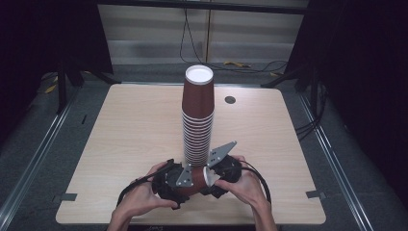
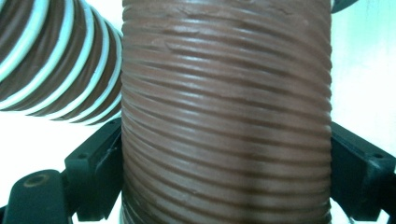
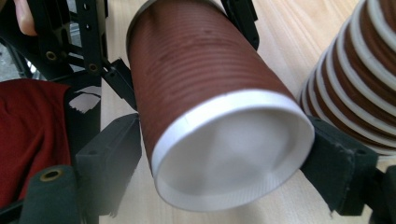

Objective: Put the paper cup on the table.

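Sideways between both tools: single brown cup [image 1: 196, 177], long axis level, running from left tool [image 1: 169, 183] toward right tool [image 1: 222, 174], white rim end facing the right one. Left tool's jaws clamped on the ribbed body [image 2: 226, 121]; right tool's jaws set either side of the rim [image 3: 233, 154], apparently touching, grip hard to confirm. Just beyond both tools, close to the cup: tall stack of upturned cups [image 1: 197, 115], standing upright on the table [image 1: 120, 144]. Likely next: cup turned mouth down and lifted onto that stack, with the top well above both tools. Stack itself the obstacle, easily nudged. Dark round grommet [image 1: 230, 99] farther off, clear of the work.
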